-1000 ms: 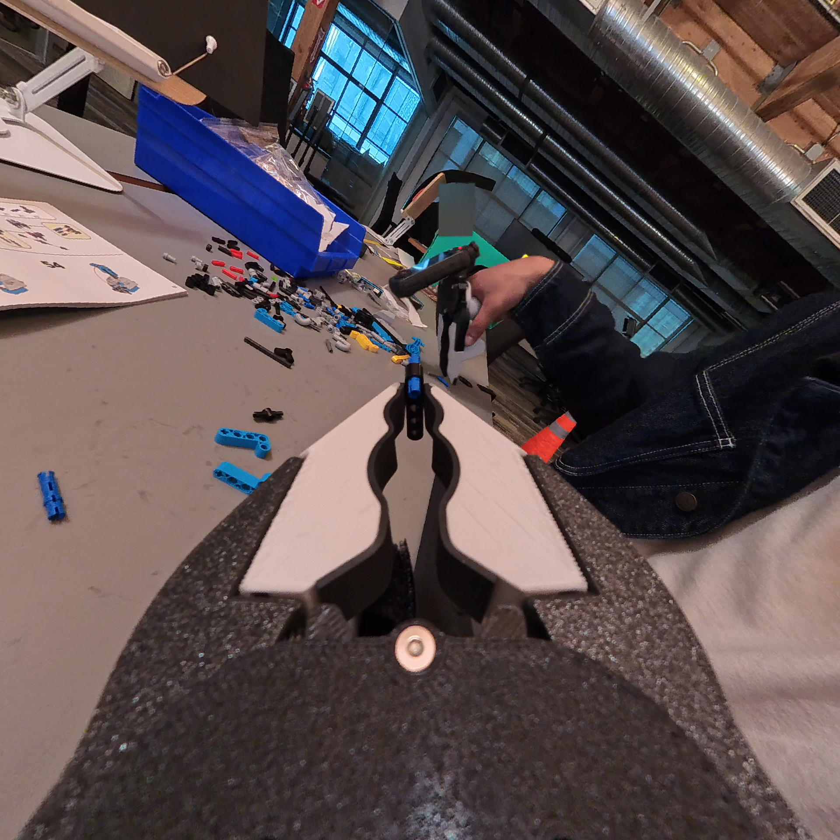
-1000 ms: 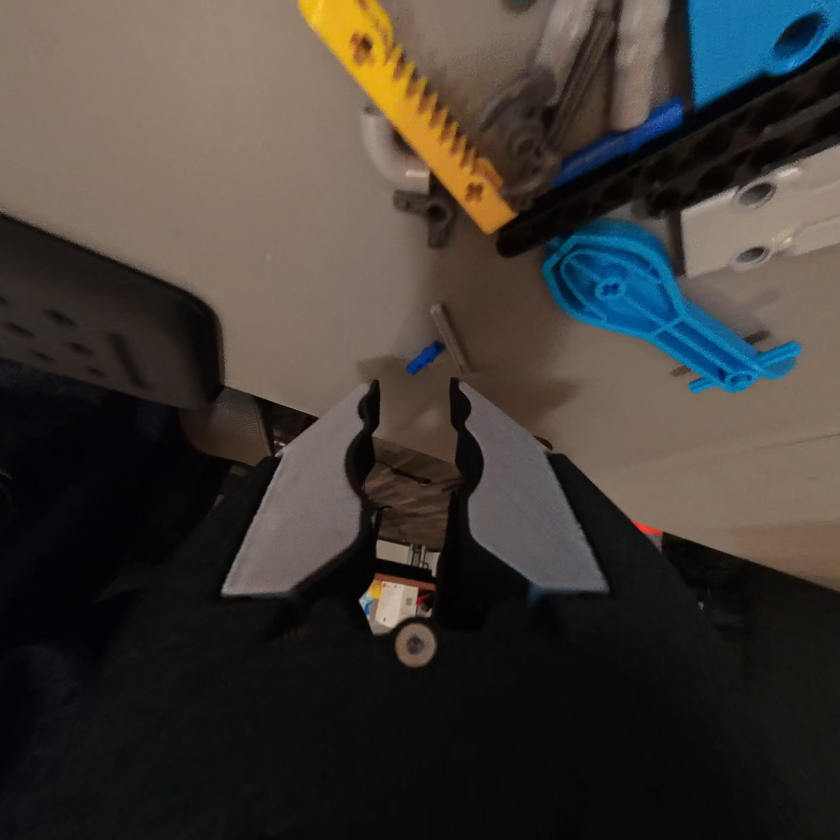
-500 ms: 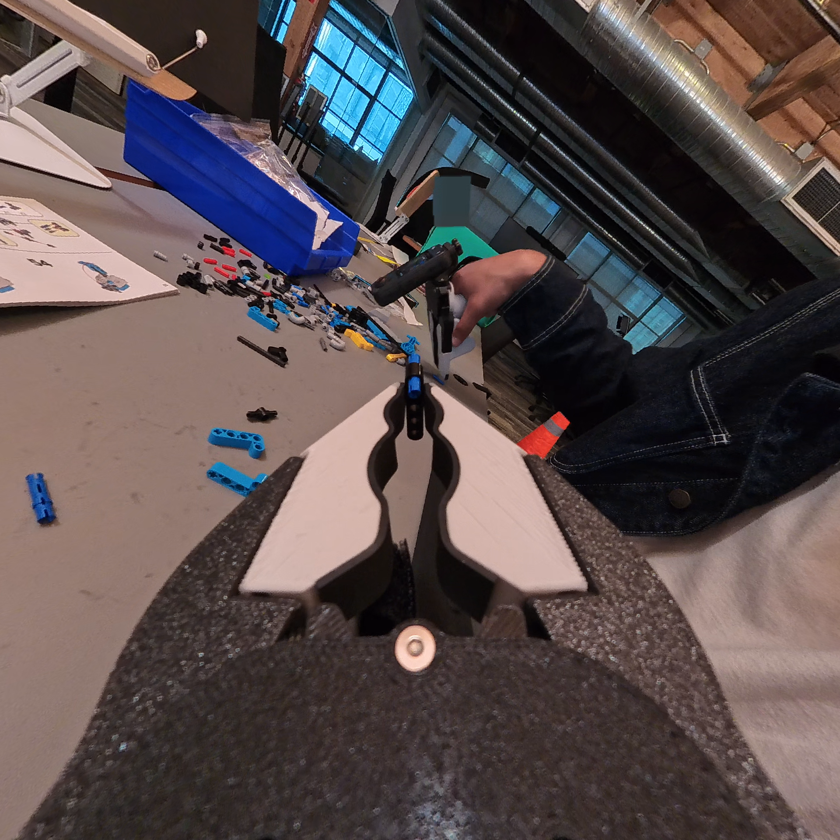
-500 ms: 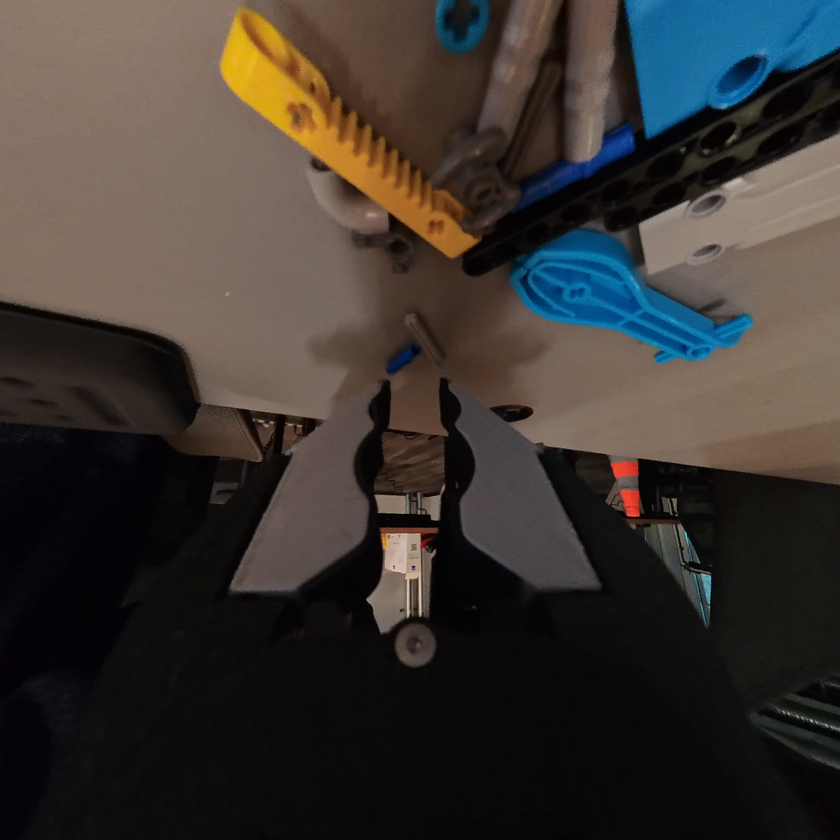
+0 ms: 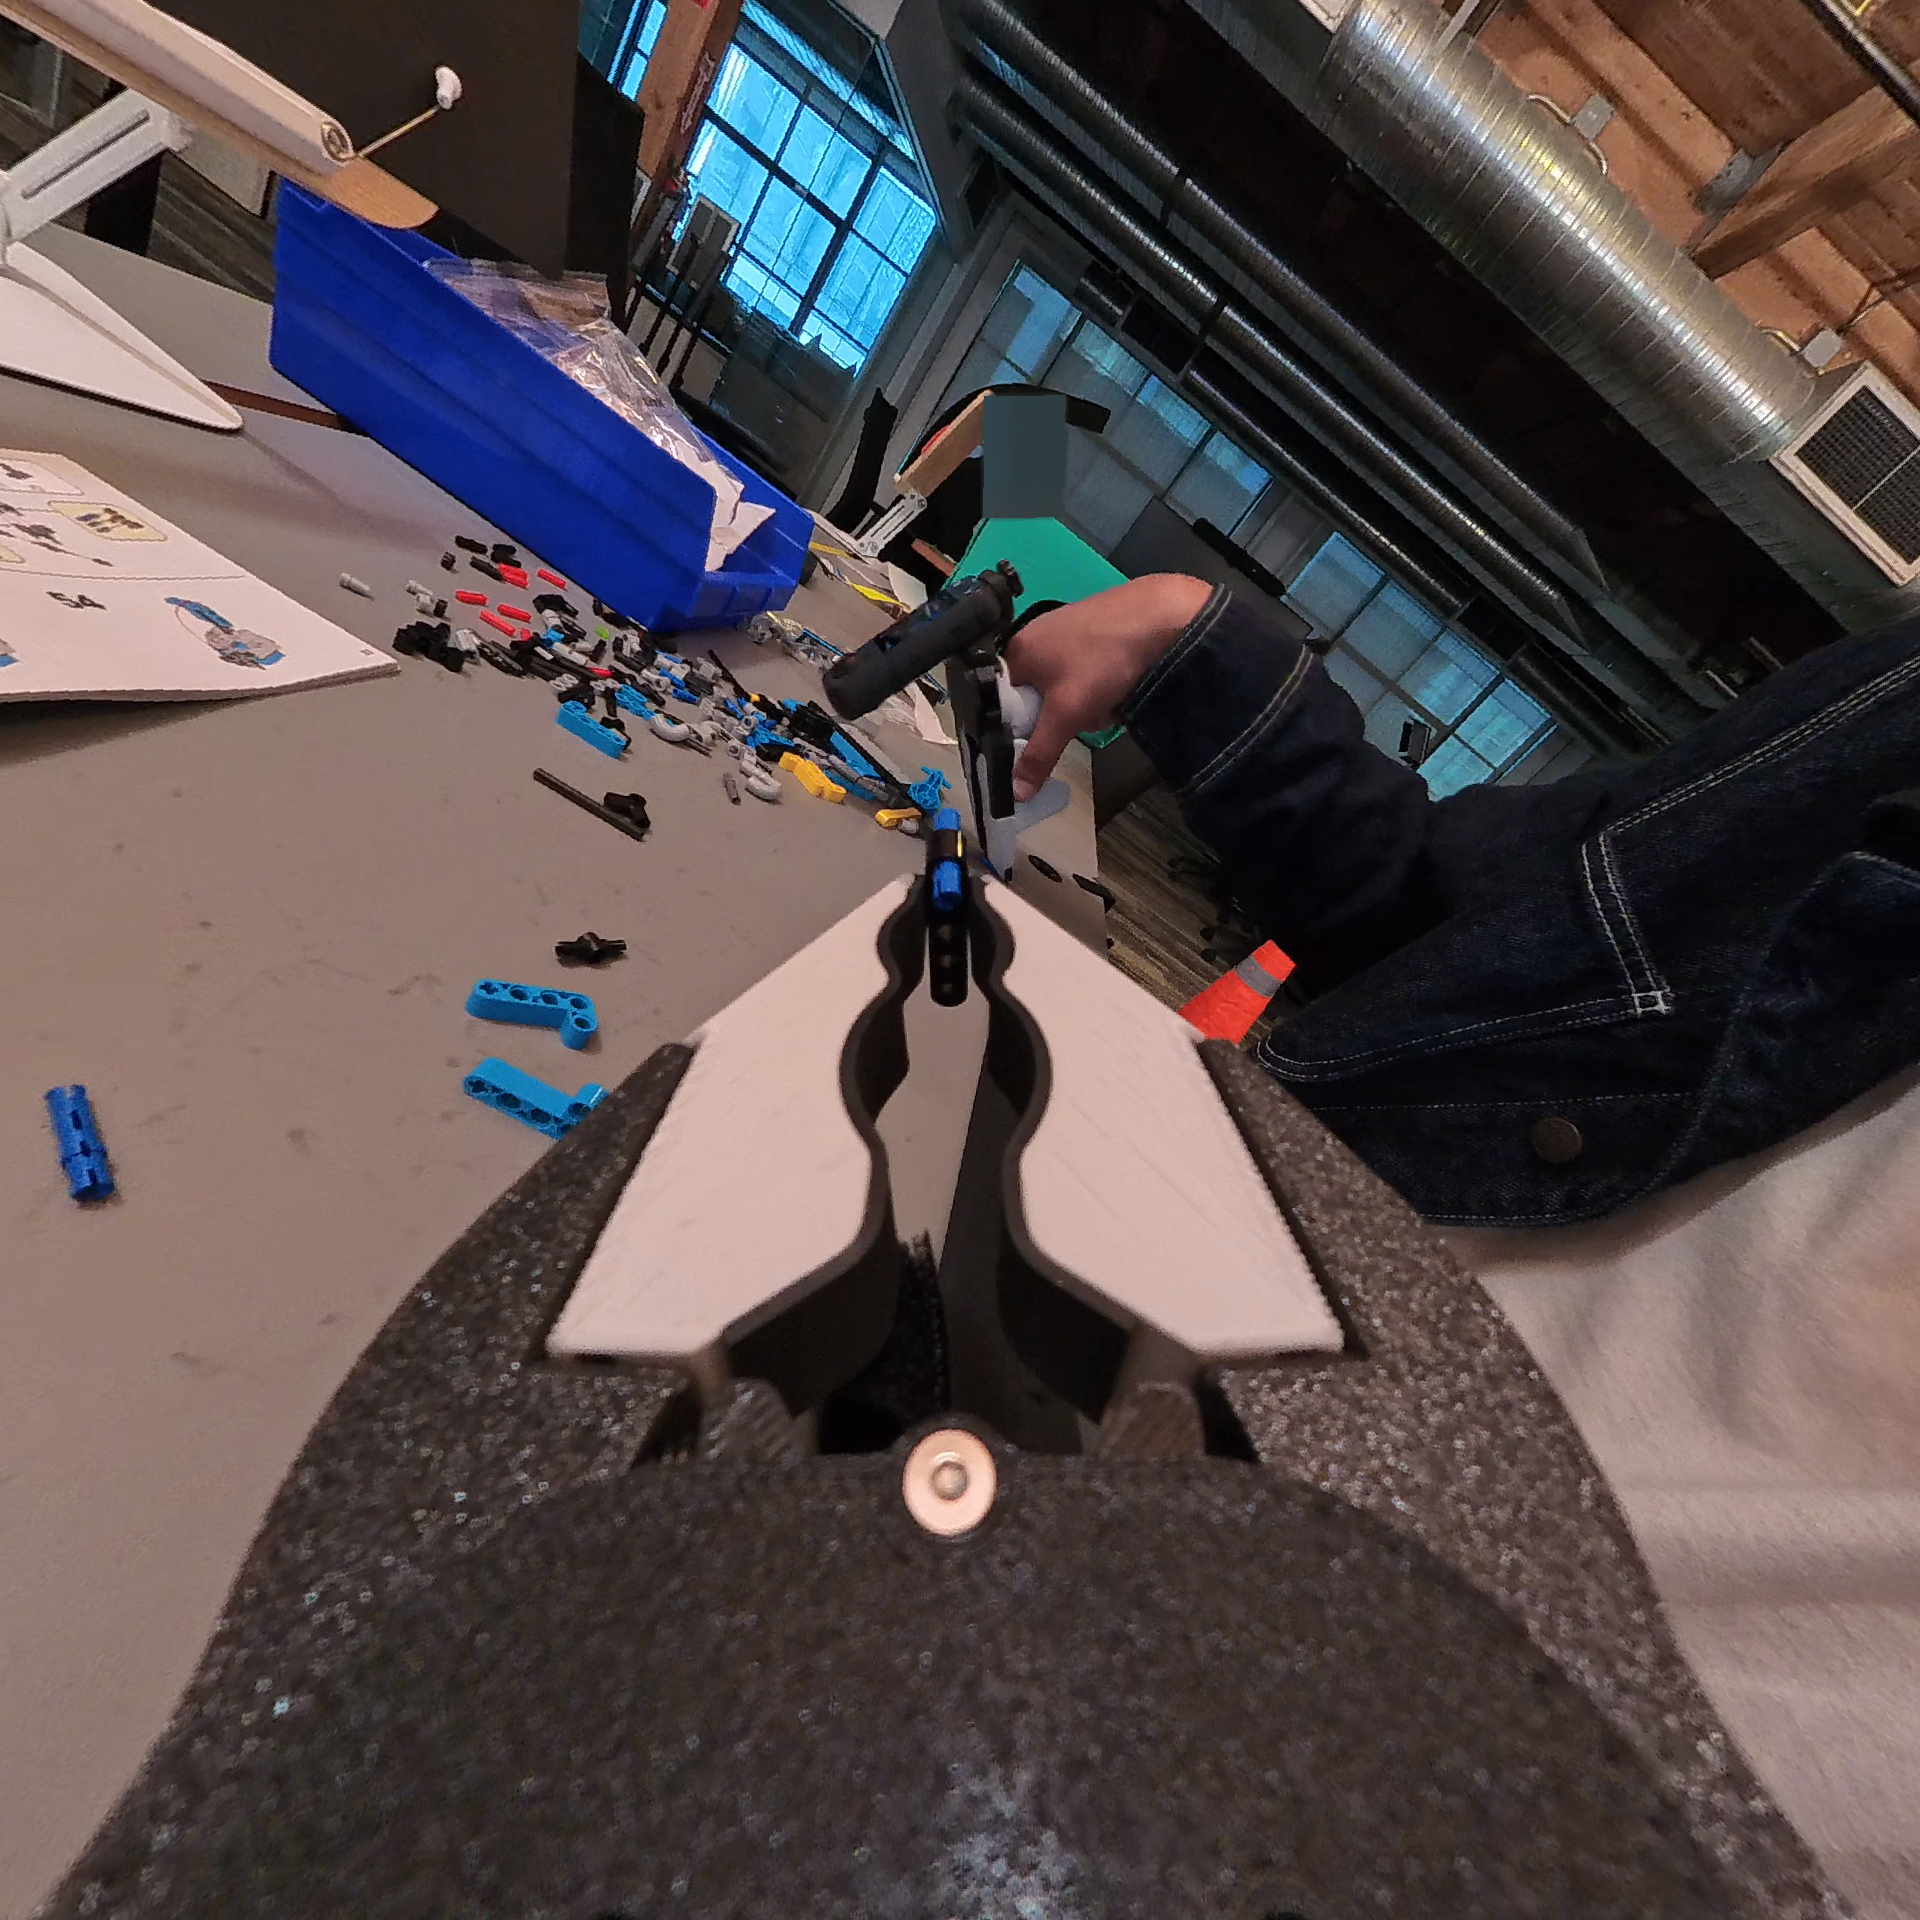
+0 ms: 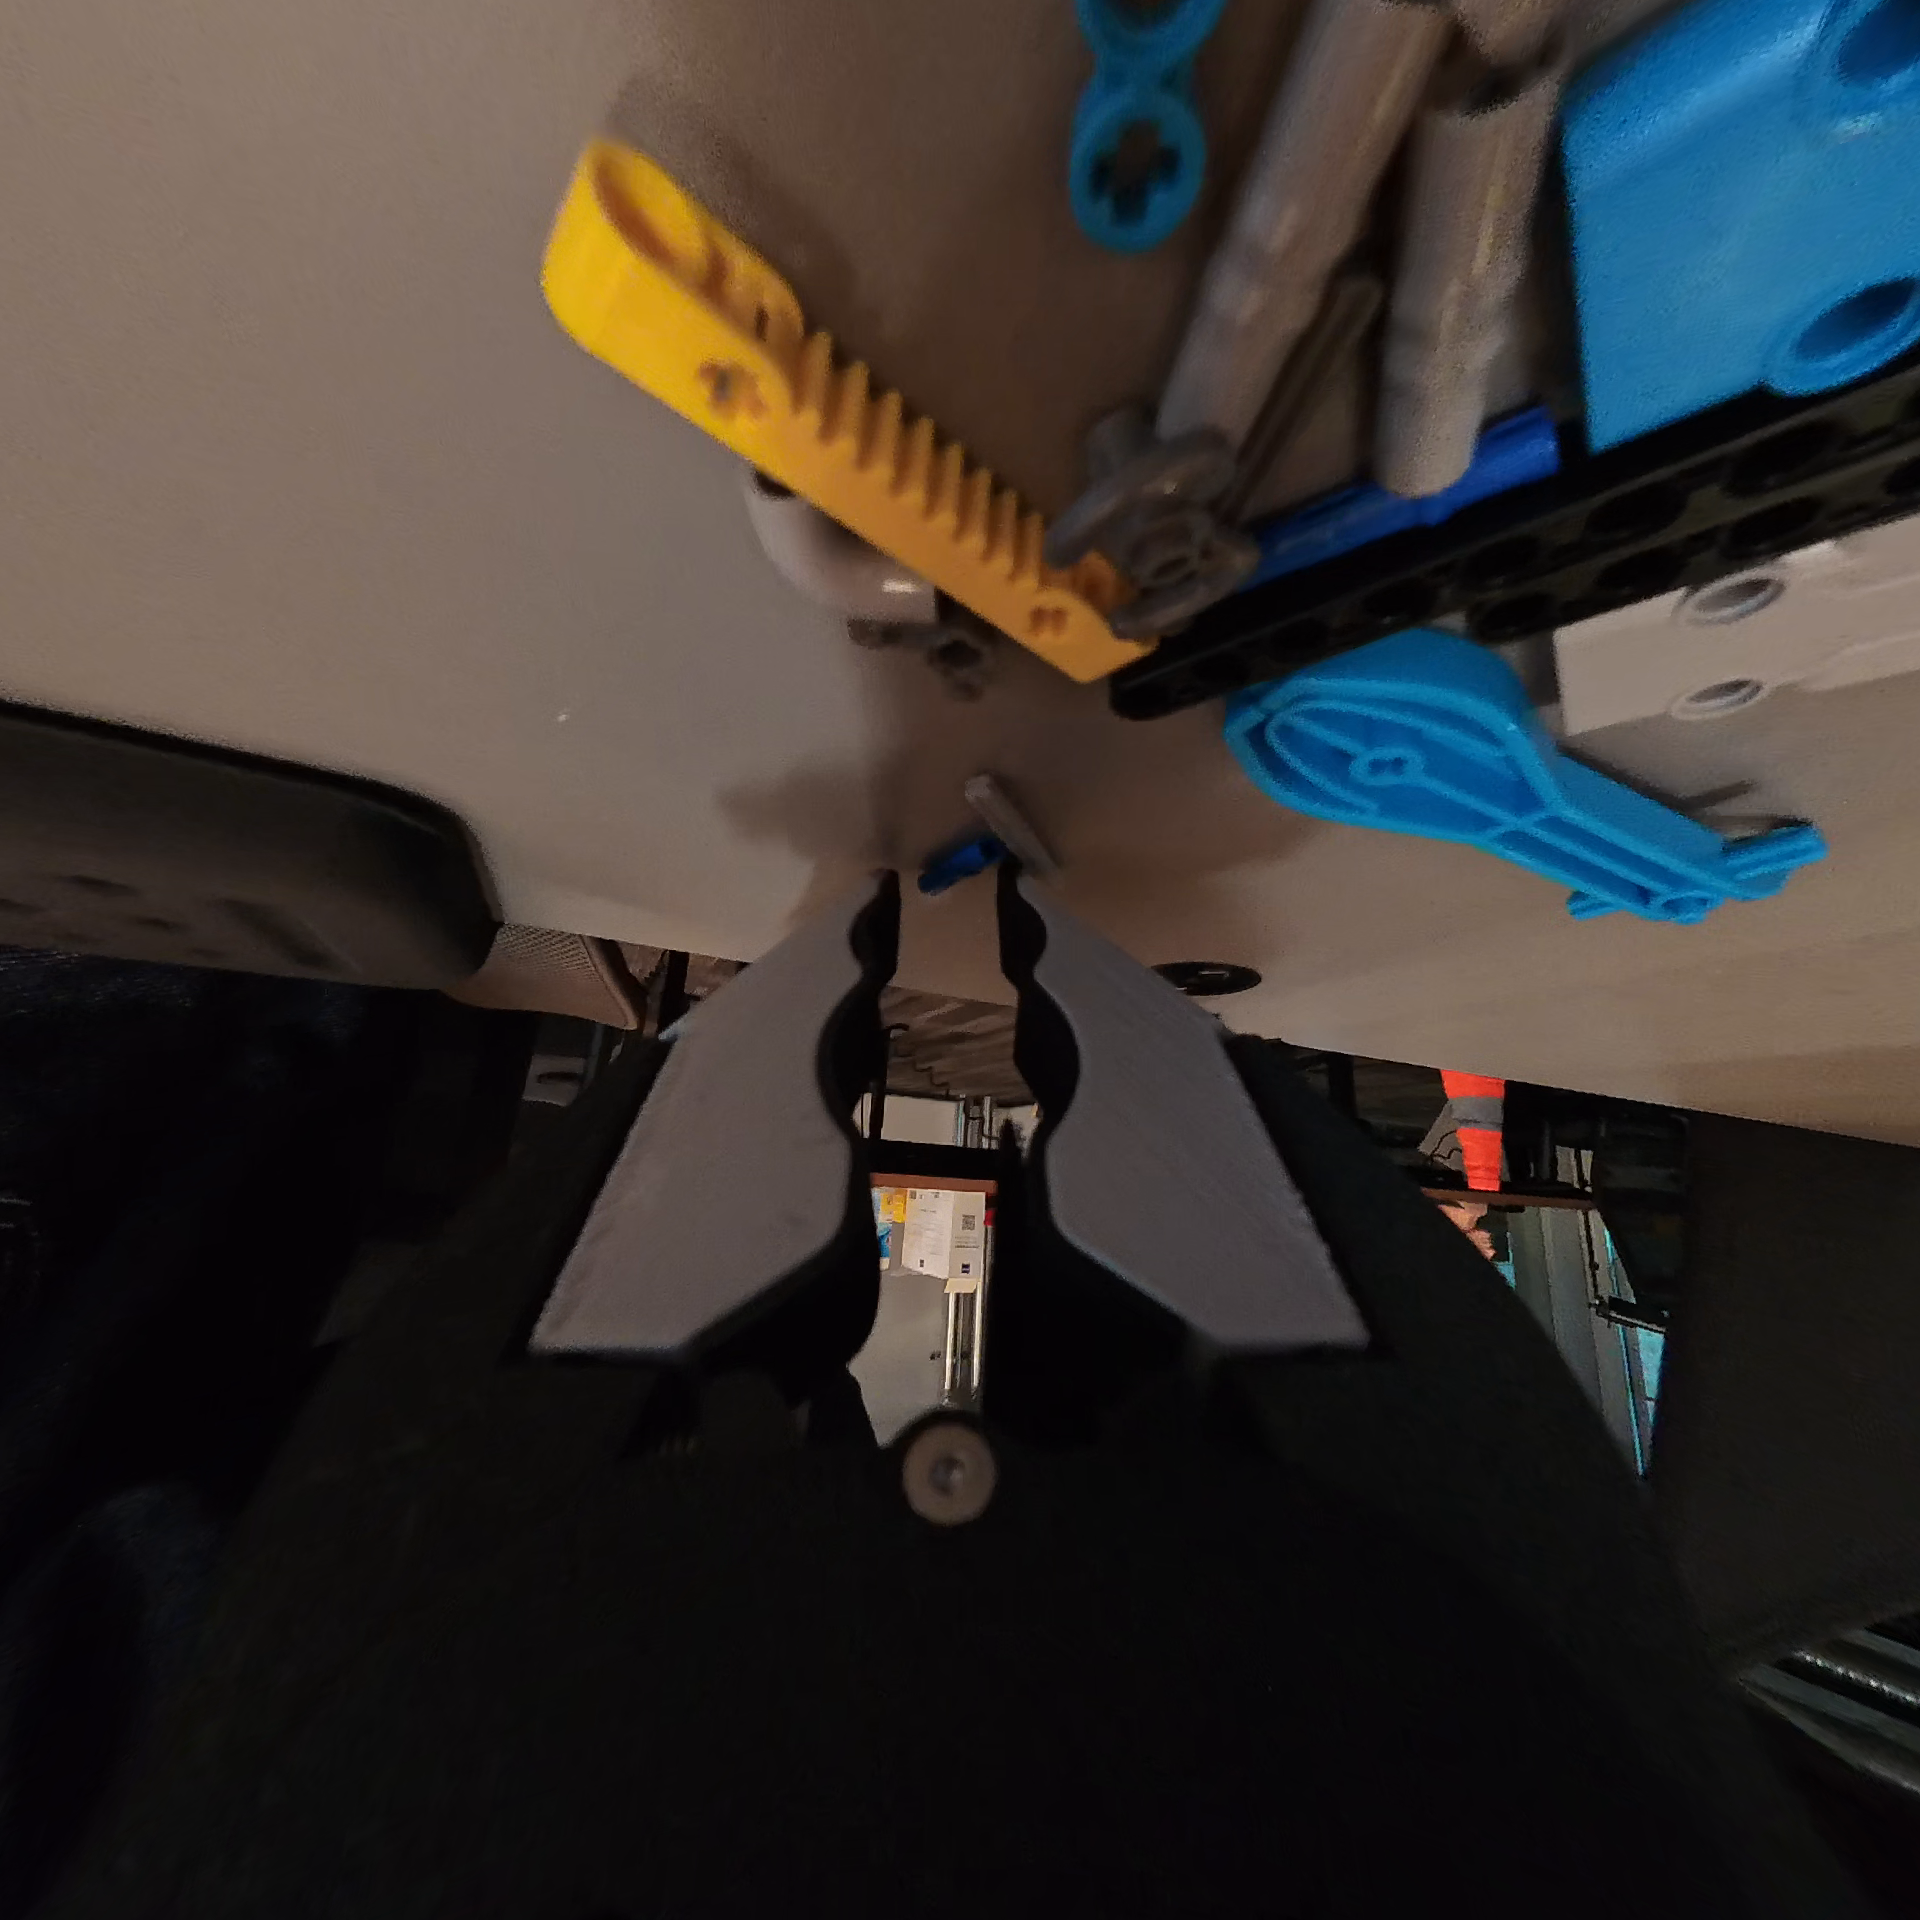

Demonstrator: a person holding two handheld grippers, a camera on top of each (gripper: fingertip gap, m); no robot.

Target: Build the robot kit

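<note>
Black beam [image 5: 947, 961] with a blue pin [image 5: 945, 881] at its far end sits pinched between the tips of the left gripper [image 5: 948, 899]. Long axis runs straight out along the fingers, pin end pointing away from the camera, held up off the grey table [image 5: 260, 852].

Right gripper [image 6: 940, 883]: jaws apart with a narrow gap, nothing between them. Tips sit low at the table's near edge, just short of a small blue pin [image 6: 961, 860] lying flat, long axis slanting up to the right. A short grey axle [image 6: 1010, 823] lies just beside that pin on its right; cannot tell if they touch.

Past the pin: yellow gear rack [image 6: 831, 416] slanting down to the right, its lower end against a black perforated beam [image 6: 1538, 551]. Grey elbow piece [image 6: 821, 551] partly tucked under the rack. Light blue lever-shaped part [image 6: 1475, 779] to the right, near the axle. All are blurred.

From the left wrist view: the right gripper is far ahead, held in a hand [image 5: 1091, 644] with a denim sleeve, tips down by the table's far edge. Loose parts pile [image 5: 644, 675] mid-table, blue bin [image 5: 499, 416] behind it with a plastic bag inside, instruction booklet [image 5: 135, 603] at left. Two light blue angled beams [image 5: 530, 1013] and a blue connector [image 5: 78, 1141] lie apart on the near table. Orange cone [image 5: 1236, 992] on the floor beyond. Room: large windows, exposed metal ducts, wood ceiling.
</note>
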